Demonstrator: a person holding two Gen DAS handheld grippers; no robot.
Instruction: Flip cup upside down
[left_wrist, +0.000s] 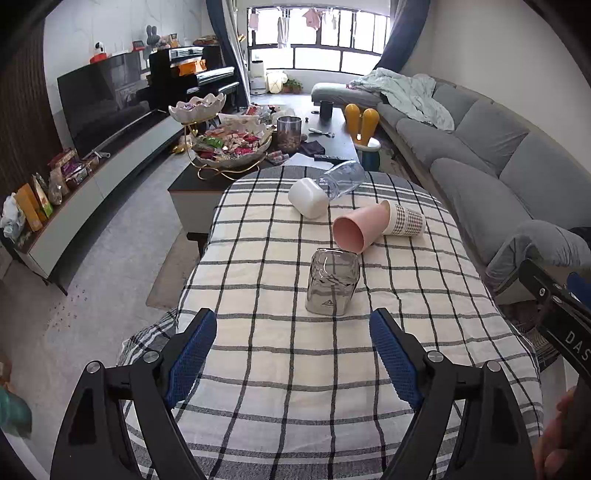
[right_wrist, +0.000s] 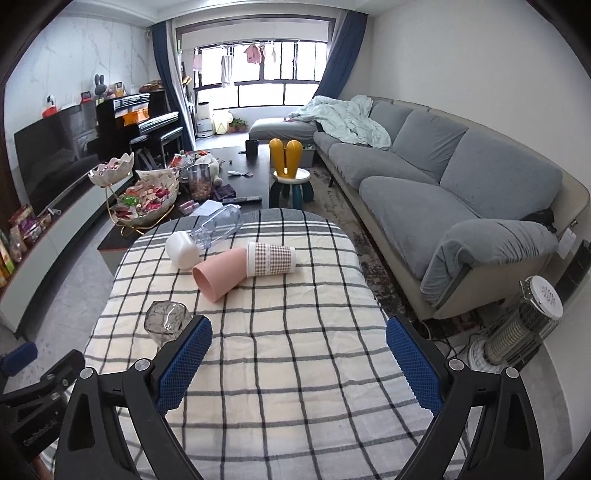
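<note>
Grey glass cup (left_wrist: 332, 282) on its side, untouched; left gripper (left_wrist: 293, 354) and right gripper (right_wrist: 297, 365) both spread, empty (approach stage). Next: straddle, clamp, invert.

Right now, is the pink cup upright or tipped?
Tipped. The pink cup lies on its side on the checked cloth, its open mouth facing the cameras, its base against the patterned cup.

Five cups (left_wrist: 332, 282) on one checked cloth (left_wrist: 295, 369) (all tipped over)
</note>
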